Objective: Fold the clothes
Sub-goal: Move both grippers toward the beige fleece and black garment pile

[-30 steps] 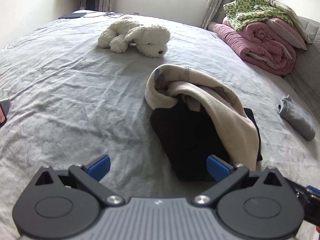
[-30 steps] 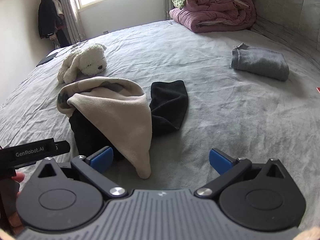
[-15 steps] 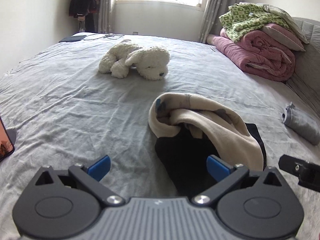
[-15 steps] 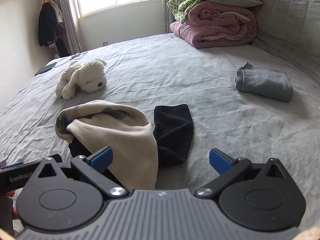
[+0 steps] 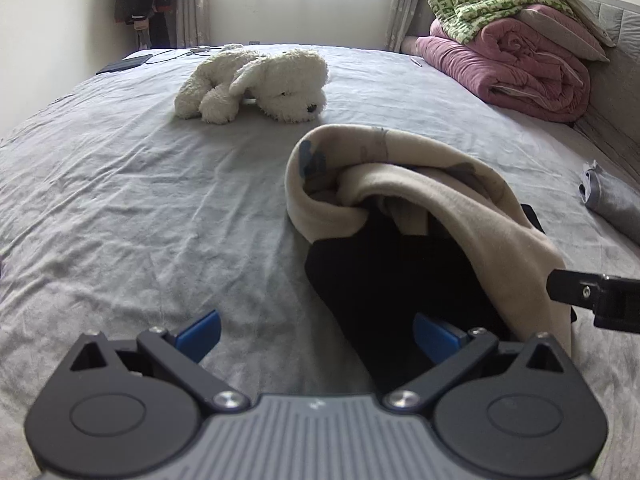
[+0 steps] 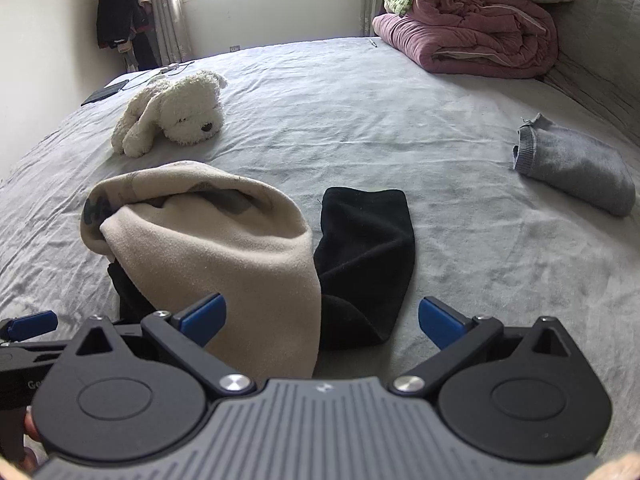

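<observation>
A beige garment (image 5: 420, 196) (image 6: 224, 248) lies bunched over a black garment (image 5: 392, 280) (image 6: 364, 248) on the grey bed. My left gripper (image 5: 318, 334) is open just in front of the pile's near left side, its right finger over the black cloth. My right gripper (image 6: 322, 318) is also open, the hem of the beige garment between its fingers, not pinched. The tip of the right gripper shows at the right edge of the left wrist view. A folded grey garment (image 6: 576, 168) (image 5: 612, 204) lies apart to the right.
A white plush dog (image 5: 256, 84) (image 6: 172, 112) lies farther up the bed. Rolled pink and green quilts (image 5: 512, 40) (image 6: 464, 20) are stacked at the headboard side. A dark tablet with a cable (image 5: 124, 63) sits at the far corner. Dark clothes (image 6: 118, 12) hang by the window.
Both grippers have come lower and closer to the pile, so the garments sit larger and nearer the fingers. The clothes themselves have not moved, and both grippers stay open.
</observation>
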The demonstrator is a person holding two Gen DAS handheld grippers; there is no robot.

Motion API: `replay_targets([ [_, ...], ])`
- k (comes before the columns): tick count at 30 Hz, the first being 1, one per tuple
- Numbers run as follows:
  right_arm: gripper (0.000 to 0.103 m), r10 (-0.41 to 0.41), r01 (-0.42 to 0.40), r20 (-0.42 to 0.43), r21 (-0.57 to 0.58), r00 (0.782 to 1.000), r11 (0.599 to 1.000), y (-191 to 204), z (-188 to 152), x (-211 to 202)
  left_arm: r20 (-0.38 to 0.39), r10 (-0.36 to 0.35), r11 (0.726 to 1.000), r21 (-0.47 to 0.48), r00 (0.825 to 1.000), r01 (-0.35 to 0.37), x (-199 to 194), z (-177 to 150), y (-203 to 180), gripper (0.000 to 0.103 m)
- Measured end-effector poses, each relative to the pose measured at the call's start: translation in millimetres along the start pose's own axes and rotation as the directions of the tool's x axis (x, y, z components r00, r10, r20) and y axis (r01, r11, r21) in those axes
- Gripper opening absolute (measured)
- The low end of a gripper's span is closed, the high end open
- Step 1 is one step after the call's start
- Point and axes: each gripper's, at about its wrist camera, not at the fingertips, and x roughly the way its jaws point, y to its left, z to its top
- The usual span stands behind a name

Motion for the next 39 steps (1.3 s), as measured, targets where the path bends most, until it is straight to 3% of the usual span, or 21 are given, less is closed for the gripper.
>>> replay_targets([
  [10, 0.103, 0.029, -0.028, -0.008, 0.060, 1.000, 0.998, -22, -4, -6, -0.035, 0.025, 0.999, 0.021, 0.999, -0.025, 6, -2, -2, 0.103],
  [19, 0.103, 0.053, -0.051, -0.022, 0.056, 0.998, 0.997, -15, -3, 0, -0.048, 0.042, 0.999, 0.027, 0.998, -0.041, 8, -4, -4, 0.103],
  [31, 0.103, 0.077, -0.068, -0.090, 0.103, 0.993, 0.992, -18, -11, 20, -0.101, 0.041, 0.999, 0.009, 0.994, -0.041, 20, -7, 2, 0.103],
  [39, 0.103, 0.086, -0.070, -0.186, 0.091, 0.979, 0.993, -14, -26, 43, -0.139, 0.028, 1.000, 0.015, 0.990, -0.026, 30, -10, 5, 0.103],
])
